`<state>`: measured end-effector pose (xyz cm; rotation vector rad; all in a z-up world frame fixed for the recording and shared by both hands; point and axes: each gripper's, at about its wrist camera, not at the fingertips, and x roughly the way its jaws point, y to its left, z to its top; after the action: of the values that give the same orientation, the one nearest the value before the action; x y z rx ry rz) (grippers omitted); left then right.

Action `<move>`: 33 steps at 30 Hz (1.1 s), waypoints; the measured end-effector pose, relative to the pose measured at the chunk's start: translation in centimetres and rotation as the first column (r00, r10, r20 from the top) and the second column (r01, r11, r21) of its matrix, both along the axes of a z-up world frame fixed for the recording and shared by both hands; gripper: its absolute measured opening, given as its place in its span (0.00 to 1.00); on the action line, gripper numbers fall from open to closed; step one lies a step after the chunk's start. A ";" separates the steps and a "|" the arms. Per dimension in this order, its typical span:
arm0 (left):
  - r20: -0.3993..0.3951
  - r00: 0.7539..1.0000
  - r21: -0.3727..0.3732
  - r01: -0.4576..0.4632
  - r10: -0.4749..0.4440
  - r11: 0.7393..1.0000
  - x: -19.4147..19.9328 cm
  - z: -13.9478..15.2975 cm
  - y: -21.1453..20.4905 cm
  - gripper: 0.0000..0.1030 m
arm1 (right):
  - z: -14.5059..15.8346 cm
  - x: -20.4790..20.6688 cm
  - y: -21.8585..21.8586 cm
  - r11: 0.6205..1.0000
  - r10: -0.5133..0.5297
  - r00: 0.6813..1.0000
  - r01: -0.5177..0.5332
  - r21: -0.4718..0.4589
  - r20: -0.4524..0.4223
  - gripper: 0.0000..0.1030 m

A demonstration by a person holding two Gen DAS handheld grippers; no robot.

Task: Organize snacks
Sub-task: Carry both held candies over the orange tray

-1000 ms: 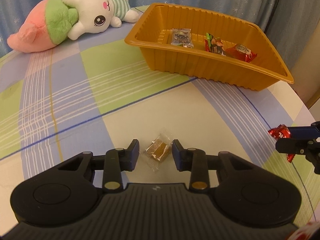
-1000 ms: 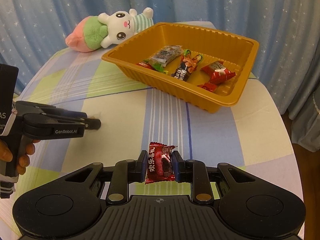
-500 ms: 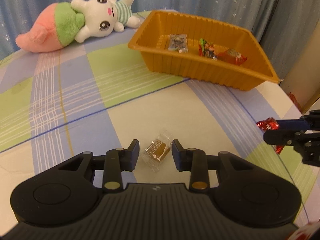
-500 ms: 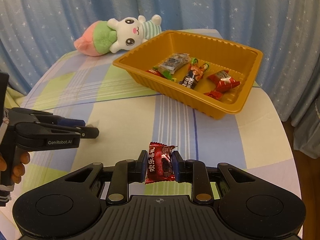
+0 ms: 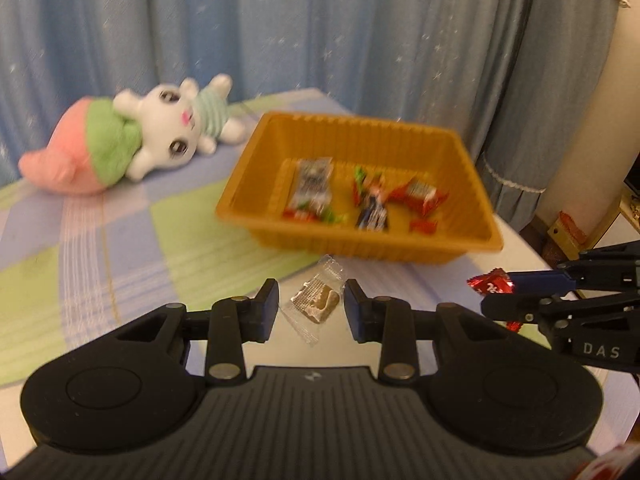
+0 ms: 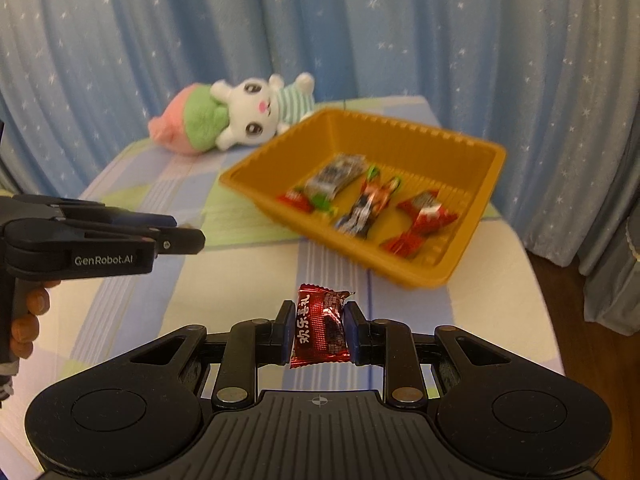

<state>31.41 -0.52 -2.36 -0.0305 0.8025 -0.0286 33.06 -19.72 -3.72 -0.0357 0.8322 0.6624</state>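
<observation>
1. Left gripper (image 5: 308,308): jaws narrow, holding a clear-wrapped brown candy (image 5: 318,305) just short of the orange tray (image 5: 400,246);
2. Right gripper (image 6: 319,330): jaws clamp a red candy (image 6: 320,330), also short of the tray; several wrapped snacks (image 6: 362,200) lie inside.

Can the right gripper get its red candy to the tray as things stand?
Probably yes. The right gripper is shut on the red candy, and the tray lies ahead with its top open. Only bare tablecloth lies between; the left gripper sits off to the side.
</observation>
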 end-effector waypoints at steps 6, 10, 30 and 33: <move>0.037 0.999 0.007 0.017 -0.017 1.000 3.0 1.5 -1.5 0.31 | 1.9 2.7 -1.0 0.998 -0.039 0.999 0.037 0.049 0.032 0.26; 0.049 0.999 0.010 0.021 -0.022 1.000 5.3 2.1 -2.2 0.31 | 2.9 5.0 -1.4 0.996 -0.065 0.996 0.061 0.071 0.055 0.26; -0.008 0.999 0.036 0.031 -0.031 0.999 17.5 0.0 -4.3 0.32 | 1.6 15.1 -1.5 0.988 -0.118 0.993 0.116 0.098 0.009 0.26; -0.023 0.999 0.037 0.035 -0.034 0.999 18.6 -0.7 -4.5 0.32 | 1.1 16.1 -1.6 0.987 -0.124 0.992 0.123 0.103 -0.004 0.26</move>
<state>50.02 -5.02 -3.11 0.0183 0.8262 -0.0456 49.15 -21.31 -2.62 0.1075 0.7909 0.5872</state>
